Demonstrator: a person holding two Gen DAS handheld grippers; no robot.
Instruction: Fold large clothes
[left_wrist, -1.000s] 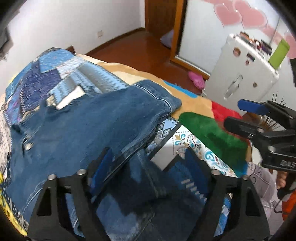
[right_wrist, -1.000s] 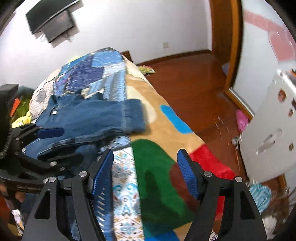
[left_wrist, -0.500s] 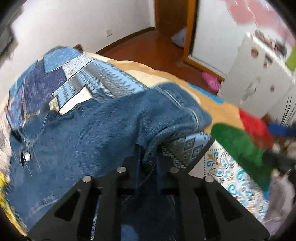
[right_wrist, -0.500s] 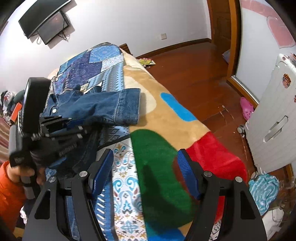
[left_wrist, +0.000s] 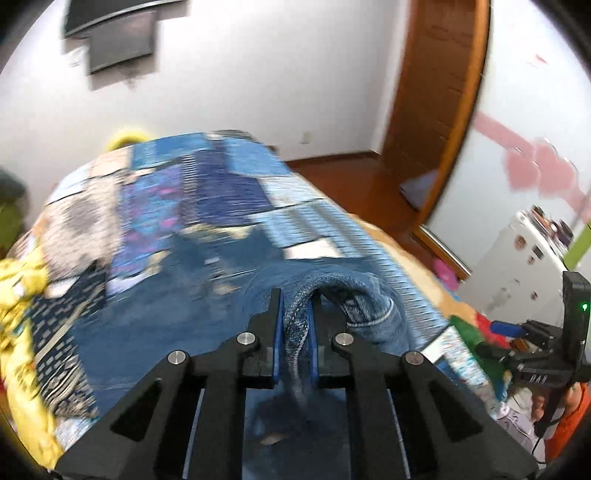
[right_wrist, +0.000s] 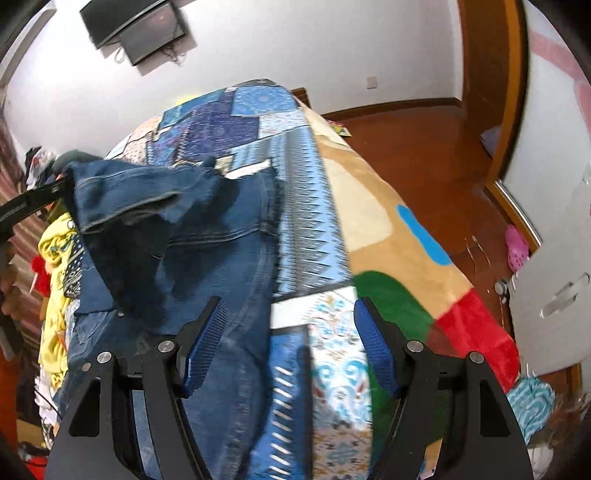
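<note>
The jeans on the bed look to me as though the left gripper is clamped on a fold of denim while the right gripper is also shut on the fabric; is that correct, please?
Not quite. The left gripper is indeed shut on a fold of the jeans, but the right gripper is open: the right wrist view shows its fingers spread wide, holding nothing, above the jeans and the patterned bedspread.

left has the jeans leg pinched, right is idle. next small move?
Probably carry the left gripper on across and lay the lifted hem over the waist end. Its jaws are shut on a fold of the jeans, which hangs raised above the patchwork bedspread. The right gripper is open, holding nothing, and could pin the lower layer.
</note>
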